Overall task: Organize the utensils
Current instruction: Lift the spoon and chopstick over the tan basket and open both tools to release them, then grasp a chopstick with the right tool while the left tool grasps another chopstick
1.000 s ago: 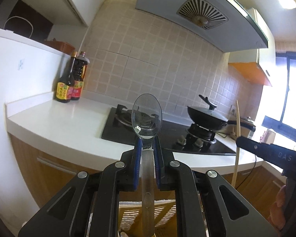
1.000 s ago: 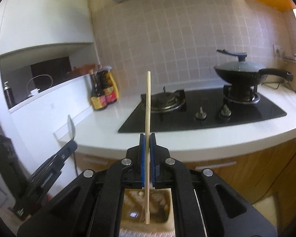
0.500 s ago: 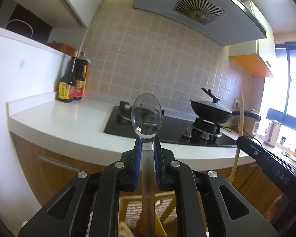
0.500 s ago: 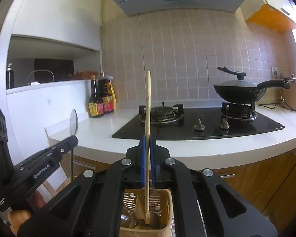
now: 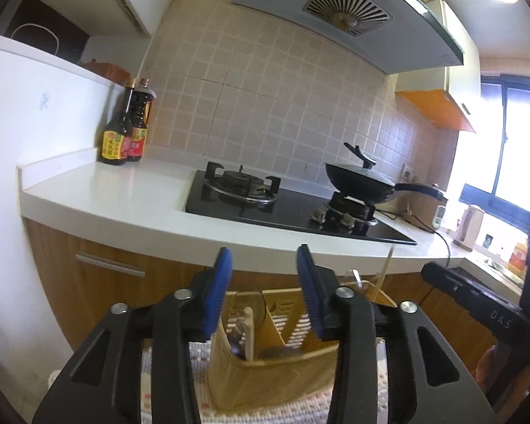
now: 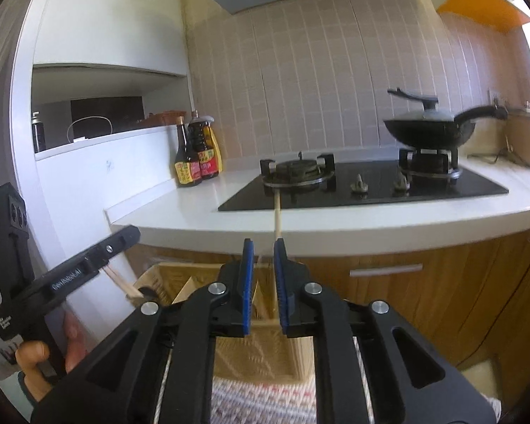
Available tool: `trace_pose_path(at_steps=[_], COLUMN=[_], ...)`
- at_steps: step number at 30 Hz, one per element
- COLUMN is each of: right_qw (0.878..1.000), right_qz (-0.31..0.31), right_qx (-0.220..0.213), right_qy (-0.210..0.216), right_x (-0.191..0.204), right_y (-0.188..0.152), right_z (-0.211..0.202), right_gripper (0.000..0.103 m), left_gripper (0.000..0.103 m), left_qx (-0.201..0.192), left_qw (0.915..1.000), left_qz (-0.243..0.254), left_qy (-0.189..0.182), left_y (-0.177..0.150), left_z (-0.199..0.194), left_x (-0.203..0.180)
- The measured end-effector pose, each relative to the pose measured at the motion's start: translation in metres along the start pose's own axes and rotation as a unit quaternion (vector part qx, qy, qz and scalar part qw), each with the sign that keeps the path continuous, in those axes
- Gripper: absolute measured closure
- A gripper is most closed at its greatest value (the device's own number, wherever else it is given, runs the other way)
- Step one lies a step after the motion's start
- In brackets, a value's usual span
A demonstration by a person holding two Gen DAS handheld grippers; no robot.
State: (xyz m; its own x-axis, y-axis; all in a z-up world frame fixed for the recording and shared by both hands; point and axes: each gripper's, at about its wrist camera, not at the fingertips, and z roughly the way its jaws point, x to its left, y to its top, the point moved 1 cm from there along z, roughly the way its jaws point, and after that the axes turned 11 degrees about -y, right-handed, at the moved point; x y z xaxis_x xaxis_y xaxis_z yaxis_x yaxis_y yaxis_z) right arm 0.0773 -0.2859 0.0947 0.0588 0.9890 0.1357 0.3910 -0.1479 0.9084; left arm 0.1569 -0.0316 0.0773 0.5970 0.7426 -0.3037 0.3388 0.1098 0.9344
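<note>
My left gripper [image 5: 264, 259] is open and empty, right above a tan slotted utensil holder [image 5: 265, 371]. Spoon handles [image 5: 245, 332] stand inside it. My right gripper [image 6: 263, 251] is open above the same holder [image 6: 229, 349]. A wooden chopstick [image 6: 277, 215] is blurred just past the right finger, between the open jaws and no longer clamped. The chopstick tip [image 5: 385, 268] shows over the holder's right side in the left wrist view. The right gripper's body [image 5: 477, 307] shows at the right there; the left gripper's body [image 6: 70, 272] shows at the left in the right wrist view.
The holder sits on a woven mat [image 5: 286, 410]. Behind it runs a white counter [image 5: 123, 190] with a black gas hob [image 5: 286, 208], a lidded wok [image 5: 364, 176] and two sauce bottles [image 5: 123, 134]. Wooden cabinet fronts [image 6: 424, 282] stand below.
Both grippers have opened. The spoon has left the left gripper and gone into the holder. The chopstick has been let go and has dropped lower. Both cameras have tilted down toward the holder.
</note>
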Motion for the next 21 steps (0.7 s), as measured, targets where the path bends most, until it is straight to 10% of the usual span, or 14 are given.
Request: trace_pose_path(at_steps=[7,12,21], right_qw=[0.996,0.99,0.934], right_qz=[0.011,0.02,-0.017], right_qx=[0.071,0.133,0.354], right_qy=[0.047,0.042,-0.034], right_x=[-0.009,-0.01,0.0], right_y=[-0.016,-0.036,-0.11], right_z=[-0.029,-0.046,-0.032], right_gripper=[0.086,0.05,0.073], left_gripper=[0.056,0.043,0.042], left_qx=[0.008,0.03,0.127], left_qw=[0.9994,0.998,0.9904], left_qz=[0.007,0.011,0.001], left_qy=[-0.033,-0.054,-0.055], left_y=[0.006,0.005,-0.019], left_z=[-0.042,-0.068,-0.076], left_x=[-0.023,-0.041,-0.047])
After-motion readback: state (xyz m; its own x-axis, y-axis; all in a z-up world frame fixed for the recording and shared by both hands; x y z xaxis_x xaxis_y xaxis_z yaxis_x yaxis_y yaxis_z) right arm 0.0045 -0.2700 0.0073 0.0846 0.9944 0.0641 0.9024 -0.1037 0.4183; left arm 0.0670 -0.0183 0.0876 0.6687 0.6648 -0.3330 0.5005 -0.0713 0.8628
